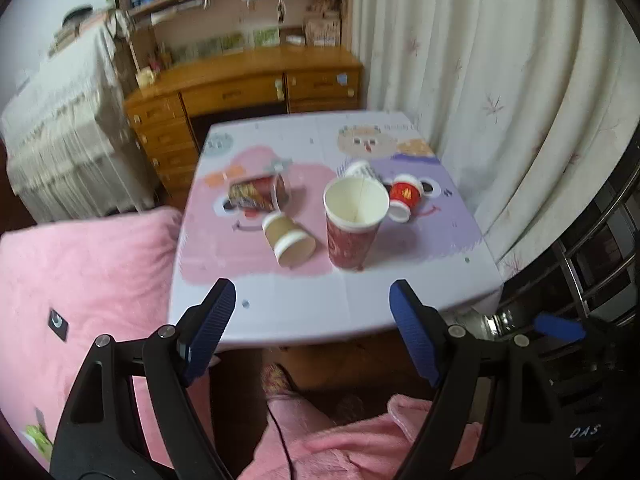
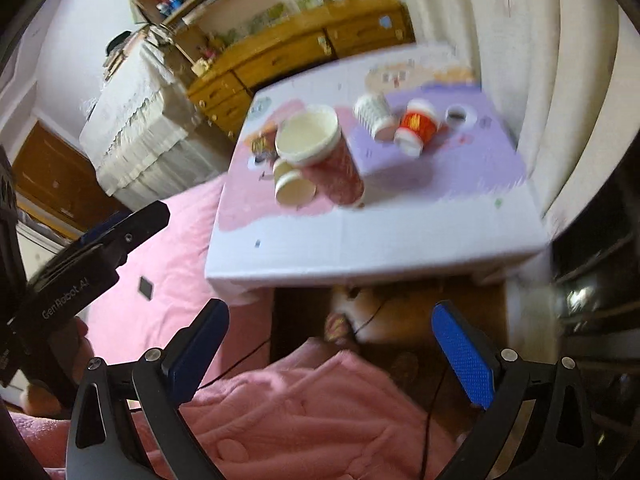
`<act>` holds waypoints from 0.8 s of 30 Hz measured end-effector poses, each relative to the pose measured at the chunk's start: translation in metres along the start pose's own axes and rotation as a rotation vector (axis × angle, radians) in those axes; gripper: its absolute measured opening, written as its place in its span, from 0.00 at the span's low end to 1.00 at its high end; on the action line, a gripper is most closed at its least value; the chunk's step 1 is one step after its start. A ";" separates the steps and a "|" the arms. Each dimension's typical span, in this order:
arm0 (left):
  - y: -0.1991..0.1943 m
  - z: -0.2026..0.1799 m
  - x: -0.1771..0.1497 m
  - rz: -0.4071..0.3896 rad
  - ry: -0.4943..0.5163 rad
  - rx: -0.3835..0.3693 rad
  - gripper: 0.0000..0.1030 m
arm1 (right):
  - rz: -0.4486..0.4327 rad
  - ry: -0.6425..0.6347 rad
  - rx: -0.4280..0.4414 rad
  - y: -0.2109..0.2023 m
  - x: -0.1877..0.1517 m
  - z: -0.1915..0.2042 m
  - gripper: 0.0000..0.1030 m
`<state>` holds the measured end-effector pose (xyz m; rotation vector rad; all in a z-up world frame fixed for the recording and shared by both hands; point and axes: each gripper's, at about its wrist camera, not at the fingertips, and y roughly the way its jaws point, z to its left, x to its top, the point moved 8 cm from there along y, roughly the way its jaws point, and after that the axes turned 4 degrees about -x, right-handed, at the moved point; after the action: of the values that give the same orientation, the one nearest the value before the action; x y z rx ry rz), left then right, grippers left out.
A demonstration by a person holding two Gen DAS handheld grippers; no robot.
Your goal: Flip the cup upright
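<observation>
Left wrist view shows the surface (image 1: pixel 304 312) with several paper cups on it. One big red cup (image 1: pixel 354 226) already stands upright near the front edge, with its mouth open to the top. Four other cups lie on their sides: a brown cup (image 1: pixel 289 241) just left of the red one, a patterned cup (image 1: pixel 258 193) behind the brown one, a white cup (image 1: pixel 362 171) behind the red one, and a small red cup (image 1: pixel 405 197) at the right of it.

I judge that the next step is to pick one lying cup, most likely the brown cup because it is nearest. To do it well, the gripper should come low and close on the side wall near the middle, softly, because thin paper crushes easily. Then it should turn the cup until the mouth looks up and set the base flat before letting go. The upright red cup is just beside it, so a wide swing could knock it over.

Both grippers are held back from the surface, above the person's pink-clothed lap. The left gripper (image 1: pixel 312 332) has its jaws wide apart and holds nothing. The right gripper (image 2: pixel 332 344) is also spread wide and empty, and its view is tilted and blurred.
</observation>
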<state>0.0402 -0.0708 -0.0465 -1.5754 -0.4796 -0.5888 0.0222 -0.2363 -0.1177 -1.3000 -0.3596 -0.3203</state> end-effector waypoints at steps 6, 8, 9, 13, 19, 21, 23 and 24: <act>-0.031 -0.010 -0.001 -0.108 -0.025 0.014 0.75 | -0.211 -0.030 -0.050 -0.052 0.007 0.016 1.00; -0.034 -0.011 -0.003 -0.112 -0.013 0.045 0.75 | -0.243 -0.028 -0.059 -0.061 0.008 0.017 1.00; -0.033 -0.009 -0.005 -0.119 -0.015 0.053 0.75 | -0.264 -0.024 -0.065 -0.066 0.010 0.016 0.99; -0.026 -0.007 -0.010 -0.122 -0.024 0.059 0.75 | -0.319 -0.024 -0.093 -0.080 0.016 0.019 0.99; -0.015 0.001 -0.012 -0.108 -0.043 0.071 0.76 | -0.334 -0.020 -0.138 -0.079 0.025 0.019 1.00; -0.014 0.001 -0.012 -0.112 -0.040 0.082 0.76 | -0.314 -0.036 -0.136 -0.075 0.025 0.022 0.99; -0.013 0.002 -0.011 -0.115 -0.036 0.086 0.81 | -0.305 -0.046 -0.135 -0.069 0.028 0.023 1.00; -0.012 0.002 -0.012 -0.116 -0.033 0.086 0.81 | -0.303 -0.047 -0.135 -0.066 0.029 0.023 0.99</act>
<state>0.0239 -0.0678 -0.0444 -1.4848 -0.6164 -0.6235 0.0182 -0.2300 -0.0422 -1.3876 -0.5845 -0.5781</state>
